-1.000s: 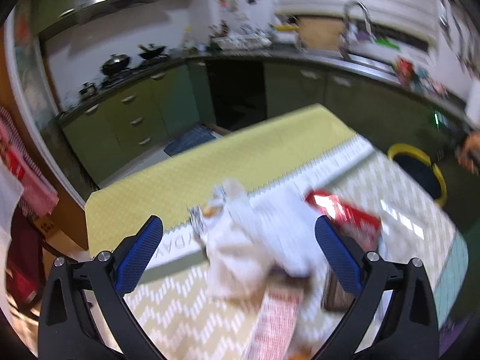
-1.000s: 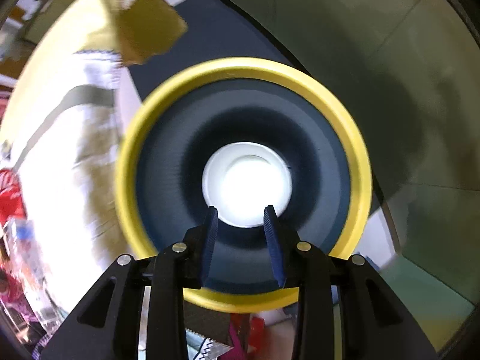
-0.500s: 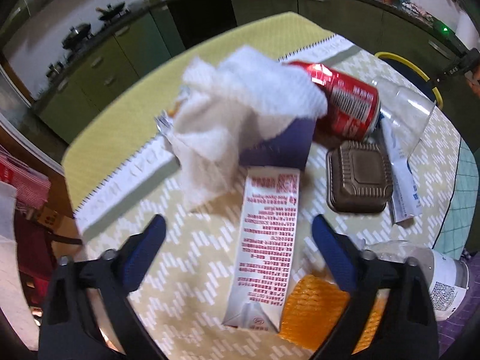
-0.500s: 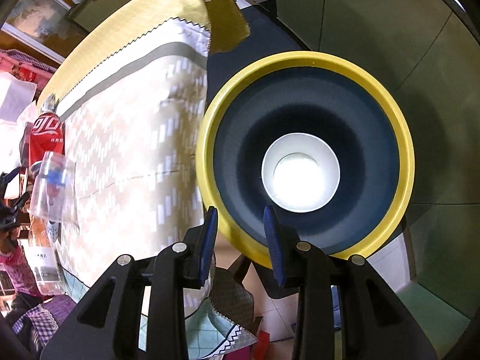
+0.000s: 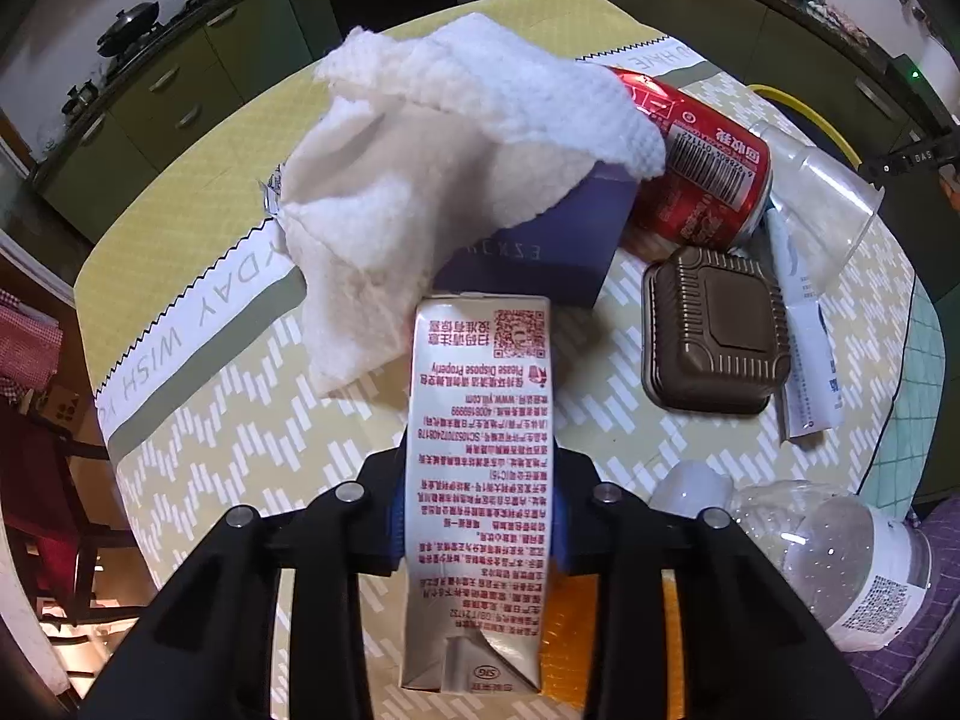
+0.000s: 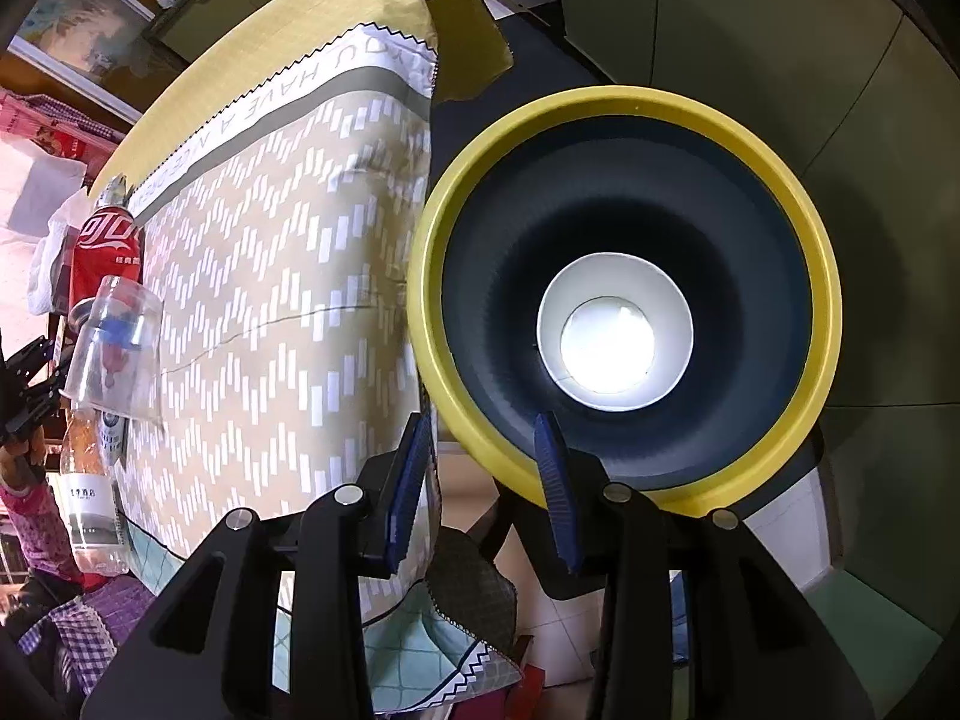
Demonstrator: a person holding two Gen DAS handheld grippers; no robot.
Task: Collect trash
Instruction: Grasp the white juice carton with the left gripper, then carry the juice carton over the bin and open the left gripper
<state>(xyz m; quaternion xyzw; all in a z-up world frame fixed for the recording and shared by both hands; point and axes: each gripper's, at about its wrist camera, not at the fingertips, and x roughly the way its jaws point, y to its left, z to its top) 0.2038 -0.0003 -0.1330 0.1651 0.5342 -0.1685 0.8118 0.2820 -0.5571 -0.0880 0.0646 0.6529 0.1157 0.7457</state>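
1. The left gripper [image 5: 477, 525] has its fingers closed on a milk carton [image 5: 480, 468] lying on the table [image 5: 240, 438].
2. Just beyond the carton's far end lie a crumpled paper towel [image 5: 444, 156] and a purple box [image 5: 540, 252]; ahead and right, a brown container [image 5: 714, 336] and a red can [image 5: 696, 168].
3. The right gripper [image 6: 480, 480] hangs with fingers narrowly apart, empty.
4. Beyond them stands a yellow-rimmed bin [image 6: 828, 300] holding a paper cup [image 6: 612, 330].

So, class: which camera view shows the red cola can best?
The left wrist view: the red cola can lies close, side on, barcode readable, partly under the white paper towel. The right wrist view shows it small, distant, at the frame edge.
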